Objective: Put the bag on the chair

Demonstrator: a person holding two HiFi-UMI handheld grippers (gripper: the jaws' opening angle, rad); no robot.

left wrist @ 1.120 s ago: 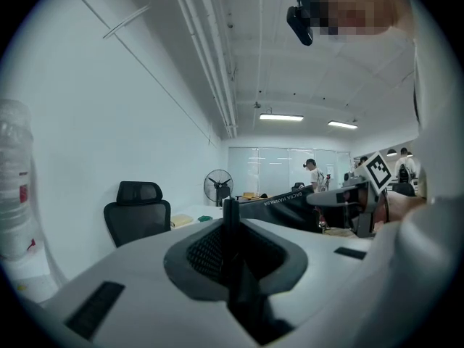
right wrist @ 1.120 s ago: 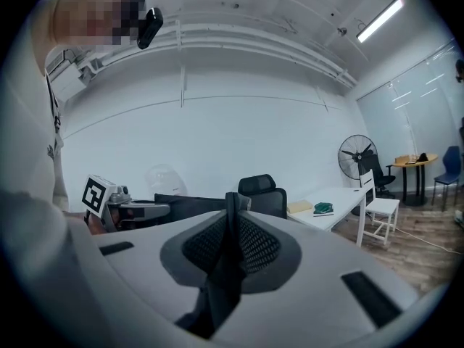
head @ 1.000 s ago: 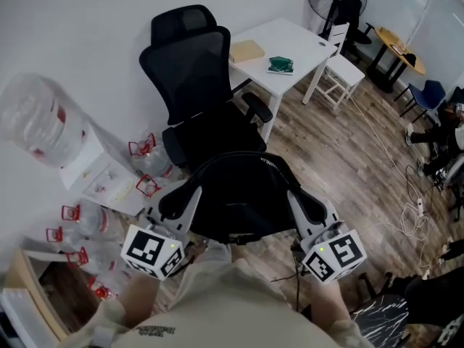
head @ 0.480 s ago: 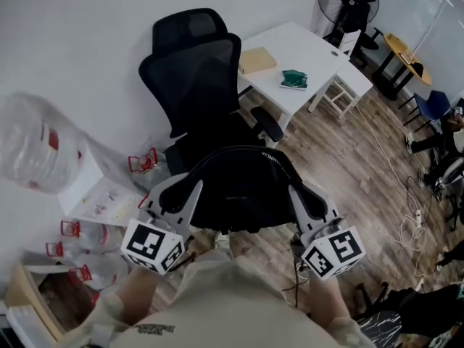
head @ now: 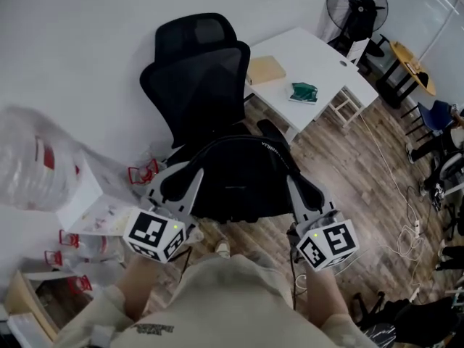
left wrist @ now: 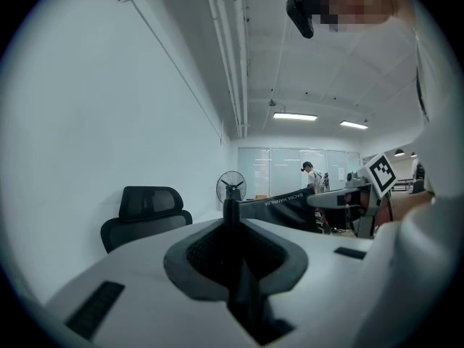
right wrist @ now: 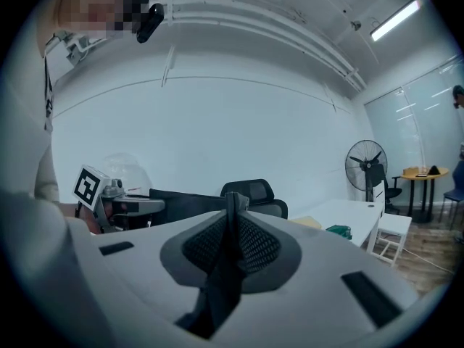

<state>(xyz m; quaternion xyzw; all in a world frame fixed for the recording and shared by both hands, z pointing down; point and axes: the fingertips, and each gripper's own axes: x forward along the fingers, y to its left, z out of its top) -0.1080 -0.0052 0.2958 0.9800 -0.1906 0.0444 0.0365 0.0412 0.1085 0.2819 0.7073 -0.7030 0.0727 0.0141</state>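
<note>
A black bag [head: 243, 183] hangs stretched between my two grippers, low over the seat of a black mesh office chair [head: 199, 85] and hiding most of that seat. My left gripper [head: 187, 178] is shut on the bag's left edge, and my right gripper [head: 296, 187] on its right edge. In the left gripper view a thin black strip of the bag [left wrist: 230, 216] is pinched between the jaws, with the chair [left wrist: 145, 210] ahead on the left. The right gripper view shows black fabric [right wrist: 233, 209] clamped the same way, with the chair [right wrist: 254, 193] just behind it.
A white table [head: 319, 60] stands right of the chair, carrying a tan pad [head: 266, 69] and a green item [head: 304, 91]. Beyond it are a standing fan [head: 357, 6] and a white chair [head: 348, 101]. Water bottles [head: 32, 165] crowd the left wall. Cables [head: 406, 230] lie on the floor.
Both grippers and the bag have moved forward to the chair. The bag now covers the seat, which showed ahead of it a second ago.
</note>
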